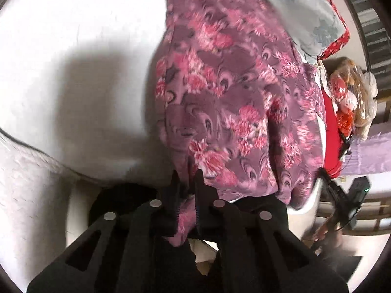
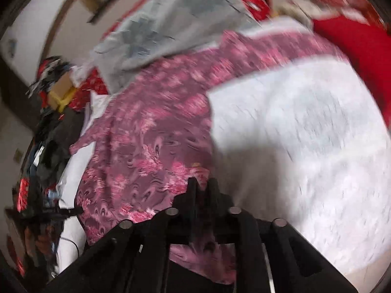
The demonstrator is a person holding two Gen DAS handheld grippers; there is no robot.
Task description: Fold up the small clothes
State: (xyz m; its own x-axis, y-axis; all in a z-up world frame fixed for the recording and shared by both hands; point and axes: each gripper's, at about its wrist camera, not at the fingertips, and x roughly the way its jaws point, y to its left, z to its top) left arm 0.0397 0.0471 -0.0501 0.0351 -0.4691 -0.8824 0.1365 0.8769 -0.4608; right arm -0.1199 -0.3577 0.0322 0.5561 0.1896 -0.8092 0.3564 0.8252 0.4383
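A purple garment with pink flowers [image 1: 224,102] lies spread on a white bedsheet [image 1: 73,73]. My left gripper [image 1: 187,183] is shut on the garment's near edge, and a bunch of cloth shows between its black fingers [image 1: 174,195]. In the right wrist view the same garment [image 2: 151,131] lies to the left on the white sheet [image 2: 305,146]. My right gripper [image 2: 202,184] is shut on another part of its edge, with cloth pinched between the fingers. Both views are blurred by motion.
A grey flowered cloth [image 1: 300,9] over red fabric [image 1: 334,41] lies beyond the garment, and shows in the right wrist view [image 2: 171,24]. A doll in plastic wrap [image 1: 352,97] and a red cloth [image 1: 330,134] are at the right. A pile of dark things [image 2: 46,122] lies left of the bed.
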